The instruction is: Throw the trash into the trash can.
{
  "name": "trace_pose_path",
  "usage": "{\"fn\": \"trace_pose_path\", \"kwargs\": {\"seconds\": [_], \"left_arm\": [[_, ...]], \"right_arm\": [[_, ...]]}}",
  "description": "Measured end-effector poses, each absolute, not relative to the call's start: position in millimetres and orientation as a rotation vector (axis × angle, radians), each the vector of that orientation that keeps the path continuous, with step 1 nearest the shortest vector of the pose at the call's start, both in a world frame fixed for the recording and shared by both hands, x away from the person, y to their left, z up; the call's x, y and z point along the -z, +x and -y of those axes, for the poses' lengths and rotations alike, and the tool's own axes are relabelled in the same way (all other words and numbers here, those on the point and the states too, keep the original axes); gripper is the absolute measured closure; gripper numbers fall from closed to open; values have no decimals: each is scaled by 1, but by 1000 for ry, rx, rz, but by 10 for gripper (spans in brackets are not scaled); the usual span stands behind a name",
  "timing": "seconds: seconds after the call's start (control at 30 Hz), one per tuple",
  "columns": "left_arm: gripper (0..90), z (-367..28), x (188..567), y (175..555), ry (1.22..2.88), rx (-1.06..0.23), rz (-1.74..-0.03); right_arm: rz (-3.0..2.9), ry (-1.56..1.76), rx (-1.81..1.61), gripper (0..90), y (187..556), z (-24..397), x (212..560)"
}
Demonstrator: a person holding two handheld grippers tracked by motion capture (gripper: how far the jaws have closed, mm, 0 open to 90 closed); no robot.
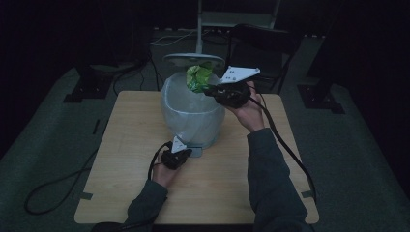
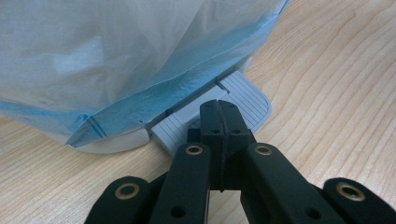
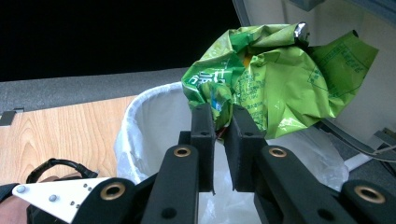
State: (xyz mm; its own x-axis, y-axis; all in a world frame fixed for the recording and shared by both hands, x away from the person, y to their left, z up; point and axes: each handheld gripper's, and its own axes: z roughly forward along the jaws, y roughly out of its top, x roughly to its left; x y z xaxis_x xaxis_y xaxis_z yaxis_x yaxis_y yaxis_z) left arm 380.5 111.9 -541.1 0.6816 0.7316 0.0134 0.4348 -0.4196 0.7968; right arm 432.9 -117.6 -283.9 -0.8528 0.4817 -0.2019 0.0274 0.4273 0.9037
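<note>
High view, nearest first: the left gripper (image 1: 183, 153), jaws pressed together, rests its tips on the grey pedal (image 2: 233, 105) of the lined bin (image 1: 193, 113) standing on the desk (image 1: 130, 140). Beyond, the right gripper (image 3: 222, 122) has its jaws clamped on a crumpled green wrapper (image 3: 280, 79) (held above the bin's open mouth), the lid (image 1: 181, 58) raised behind.

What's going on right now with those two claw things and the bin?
Right gripper shut on crumpled green foil wrapper, over white bag-lined pedal bin. Left gripper shut, pressing grey ribbed pedal. Lid up, nothing blocking.
</note>
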Motion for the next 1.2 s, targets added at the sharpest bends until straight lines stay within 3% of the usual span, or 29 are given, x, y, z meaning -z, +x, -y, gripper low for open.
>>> {"fn": "trace_pose_path", "kwargs": {"seconds": [0.13,0.2,0.23,1.2], "left_arm": [[900,-112,541,381,2075,-462,-894],[900,-112,541,381,2075,-462,-895],[900,-112,541,381,2075,-462,-895],[900,-112,541,381,2077,-460,-893]], "right_arm": [[-2254,439,-1418,777,434,117,284],[-2294,465,-1391,562,437,113,286],[-2304,477,-1350,545,438,111,287],[-2269,535,-1324,482,425,143,311]]}}
